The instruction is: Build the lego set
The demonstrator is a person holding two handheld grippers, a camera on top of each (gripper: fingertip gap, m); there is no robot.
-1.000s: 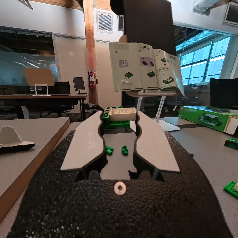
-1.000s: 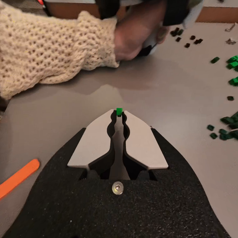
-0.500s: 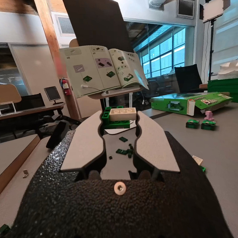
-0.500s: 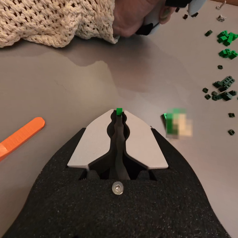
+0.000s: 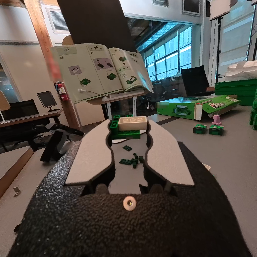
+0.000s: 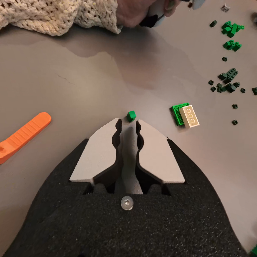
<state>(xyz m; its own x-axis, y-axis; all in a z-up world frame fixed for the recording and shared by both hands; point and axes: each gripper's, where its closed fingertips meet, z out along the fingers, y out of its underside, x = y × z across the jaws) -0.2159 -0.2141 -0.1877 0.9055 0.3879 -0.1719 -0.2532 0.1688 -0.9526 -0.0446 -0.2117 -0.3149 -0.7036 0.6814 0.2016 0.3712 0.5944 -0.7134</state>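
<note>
1. My left hand-held gripper (image 5: 128,125) pinches a small assembly: a cream brick (image 5: 132,123) seated on a bright green plate (image 5: 125,134), with a green stud piece at its left end. The fingertips press on the assembly's two ends, and it sits raised above the grey surface (image 5: 208,150).
2. Below that gripper's opening I see loose dark green pieces (image 5: 132,161) lying on the surface.
3. Beyond the assembly an open instruction booklet (image 5: 97,72) rests on a stand, and a green set box (image 5: 194,108) lies to the right with two small green blocks (image 5: 207,129) and a pink figure (image 5: 217,119) near it.
4. My right hand-held gripper (image 6: 129,122) has its fingers slightly spread, gripping nothing.
5. A tiny green brick (image 6: 131,115) sits just ahead of the right gripper's tips, centred on the gap; I cannot tell whether it touches either finger.
6. In the right wrist view the cream-and-green assembly (image 6: 185,115) appears off to the right of the tips, well apart from the tiny brick.
7. An orange brick separator (image 6: 23,136) lies on the left, and heaps of green pieces (image 6: 232,29) sit at the far right.
8. A hand (image 6: 133,12) in a cream knit sleeve (image 6: 55,15) shows along the top edge.
</note>
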